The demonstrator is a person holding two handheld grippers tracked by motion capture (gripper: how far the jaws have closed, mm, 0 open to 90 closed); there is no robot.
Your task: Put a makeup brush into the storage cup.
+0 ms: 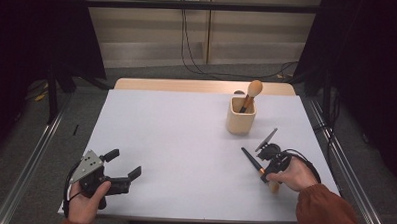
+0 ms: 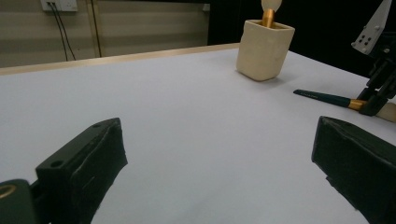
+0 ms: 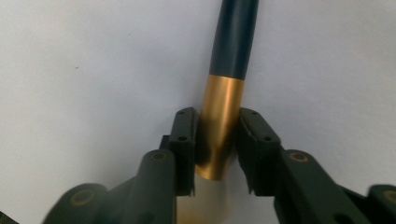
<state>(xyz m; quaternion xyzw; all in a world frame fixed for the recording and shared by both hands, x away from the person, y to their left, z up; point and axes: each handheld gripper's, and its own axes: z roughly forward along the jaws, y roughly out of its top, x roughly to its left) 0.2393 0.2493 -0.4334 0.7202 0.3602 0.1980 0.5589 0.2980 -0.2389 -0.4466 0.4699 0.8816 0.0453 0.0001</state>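
Grasp step: right hand-held gripper (image 3: 217, 140) clamped on the gold ferrule of the makeup brush (image 1: 252, 162) lying on the desk (image 1: 175, 141), left hand-held gripper (image 1: 123, 168) wide open, empty; next likely lift toward holder cup (image 1: 240, 116).

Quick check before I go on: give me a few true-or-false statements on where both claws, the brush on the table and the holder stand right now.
1. The right claw is shut on the gold metal band of the dark-handled makeup brush. True.
2. The left claw holds a brush. False: its jaws stand open over the bare white table, with nothing between them.
3. The beige square holder lies on its side. False: it stands upright.
4. A round-headed brush with a gold band stands in the holder. True.
5. The dark-handled makeup brush is lifted off the table. False: it lies on the table.
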